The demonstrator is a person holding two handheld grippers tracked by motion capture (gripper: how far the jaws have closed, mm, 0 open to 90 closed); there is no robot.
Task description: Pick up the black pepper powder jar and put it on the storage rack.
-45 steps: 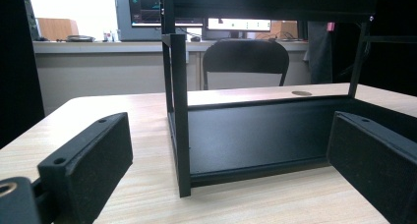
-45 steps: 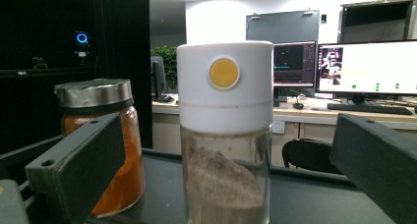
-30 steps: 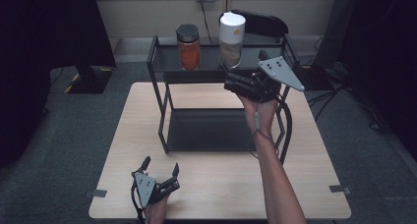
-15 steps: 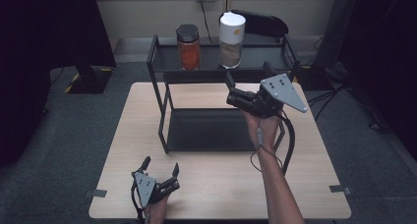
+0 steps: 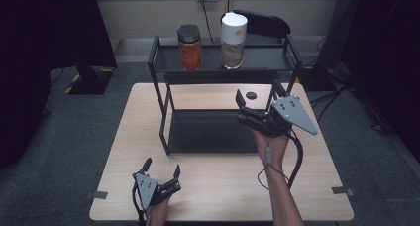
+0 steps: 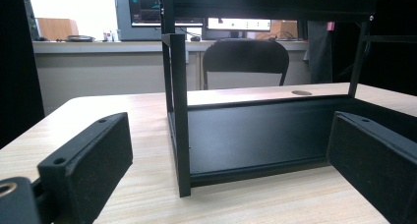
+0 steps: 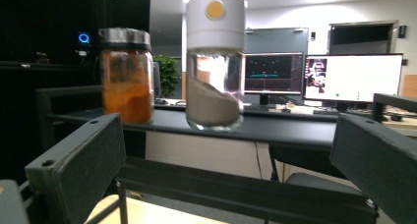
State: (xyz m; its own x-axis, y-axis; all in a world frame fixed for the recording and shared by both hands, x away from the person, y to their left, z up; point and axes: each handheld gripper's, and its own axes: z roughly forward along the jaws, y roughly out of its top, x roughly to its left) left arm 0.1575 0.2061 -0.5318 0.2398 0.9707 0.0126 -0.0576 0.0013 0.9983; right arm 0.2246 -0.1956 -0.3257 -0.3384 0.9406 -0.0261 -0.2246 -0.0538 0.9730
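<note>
A black two-tier rack (image 5: 163, 112) stands on the wooden table (image 5: 124, 151). On its top shelf (image 5: 257, 62) sit an orange-filled jar (image 5: 190, 47) (image 7: 125, 74) with a dark lid and a clear jar with a tall white lid (image 5: 233, 40) (image 7: 215, 62). My right gripper (image 5: 256, 96) (image 7: 221, 170) is open, held in the air in front of the rack's right side, below the top shelf, with nothing between its fingers. My left gripper (image 5: 161, 167) (image 6: 231, 165) rests open at the table's front left, facing the rack's lower tray (image 6: 246, 135).
A small round hole (image 5: 251, 95) marks the table behind the rack. A black chair (image 5: 262, 23) (image 6: 246, 62) stands beyond the table's far edge. Monitors (image 7: 351, 79) sit in the background. Tape marks (image 5: 99, 195) lie near the front corners.
My right gripper has drawn back from the top shelf, moving down and toward me, away from the white-lidded jar. The left gripper has stayed put.
</note>
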